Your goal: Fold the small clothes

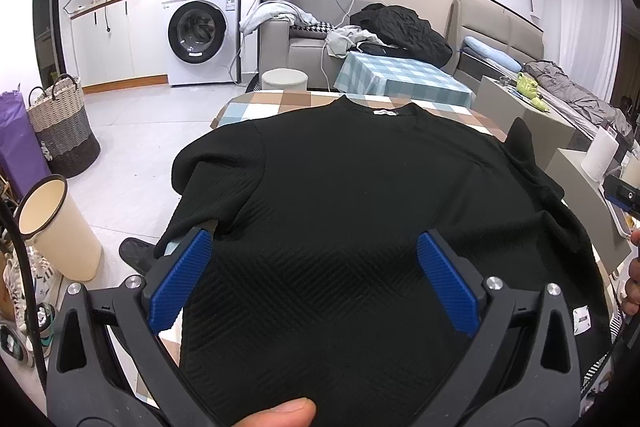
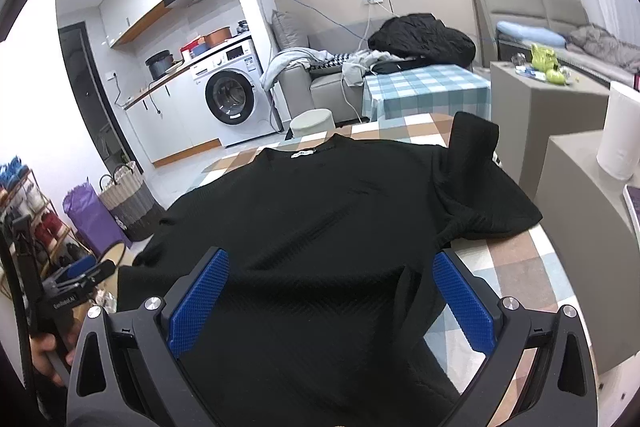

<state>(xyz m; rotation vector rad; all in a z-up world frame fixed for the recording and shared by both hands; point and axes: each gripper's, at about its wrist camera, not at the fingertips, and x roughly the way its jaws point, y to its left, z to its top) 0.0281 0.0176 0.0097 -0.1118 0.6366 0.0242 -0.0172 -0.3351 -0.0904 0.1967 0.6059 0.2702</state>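
A black textured short-sleeved top (image 1: pixel 360 187) lies spread flat on a checked tablecloth (image 1: pixel 280 101), collar at the far end with a white label. It also shows in the right wrist view (image 2: pixel 320 219). My left gripper (image 1: pixel 314 263) is open, its blue pads (image 1: pixel 180 279) wide apart above the hem on the top's left side. My right gripper (image 2: pixel 330 285) is open above the hem on the right side, blue pads (image 2: pixel 460 303) wide apart. The right sleeve (image 2: pixel 476 143) is folded up on itself. Neither gripper holds cloth.
A cream bin (image 1: pixel 60 227) and a woven basket (image 1: pixel 64 127) stand on the floor at left. A washing machine (image 1: pixel 200 31) and a sofa with piled clothes (image 1: pixel 400 27) are behind. A grey cabinet (image 2: pixel 580 207) with a paper roll (image 2: pixel 620 131) stands at right.
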